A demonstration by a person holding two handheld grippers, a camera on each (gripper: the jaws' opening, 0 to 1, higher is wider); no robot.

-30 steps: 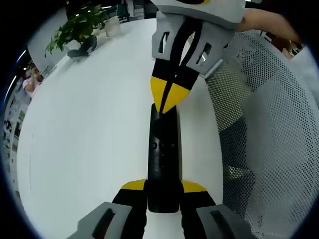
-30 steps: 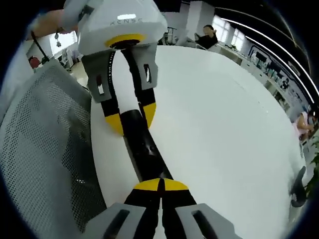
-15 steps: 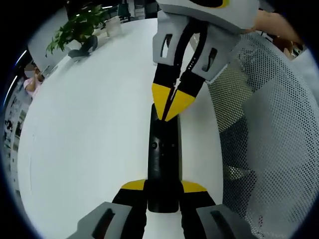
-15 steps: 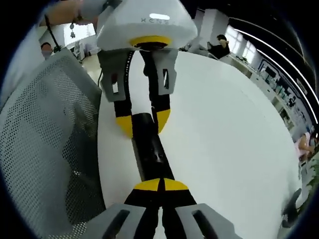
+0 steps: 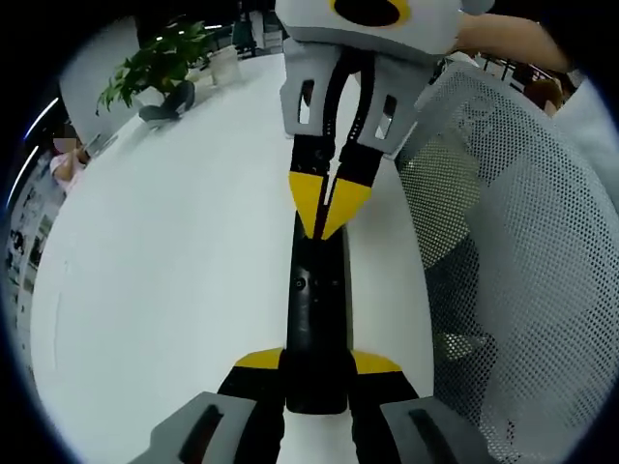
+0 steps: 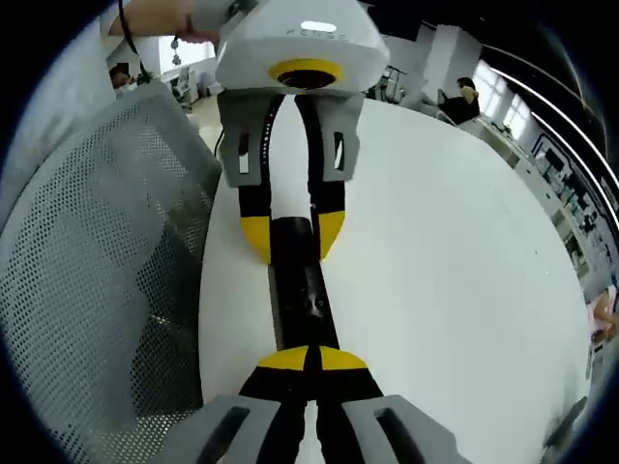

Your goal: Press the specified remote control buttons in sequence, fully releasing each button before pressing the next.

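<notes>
Black and slim, the remote control (image 5: 315,319) lies lengthwise on the white table (image 5: 174,251), close to the table's edge, and I have its near end clamped between the yellow-tipped jaws of my left gripper (image 5: 316,364), one tip pressed against each long side. From the left gripper view my right gripper (image 5: 328,208) comes in from the far side, its two yellow tips drawn together into a narrow wedge with only a sliver between them, the point resting at the far end of the remote's top face; I cannot tell whether it is actually bearing down on a button. In the right gripper view the same pair of tips (image 6: 311,360) sits closed side by side over the remote (image 6: 304,295), and beyond it my left gripper (image 6: 293,235) straddles the other end of the black body, holding it. A grey mesh chair back (image 5: 522,242) stands just beside the table edge, next to the remote. Well apart, at the far side of the table, a green potted plant (image 5: 155,68) sits by the rim. A person's hand (image 6: 164,17) shows above the left gripper's body in the right gripper view.
</notes>
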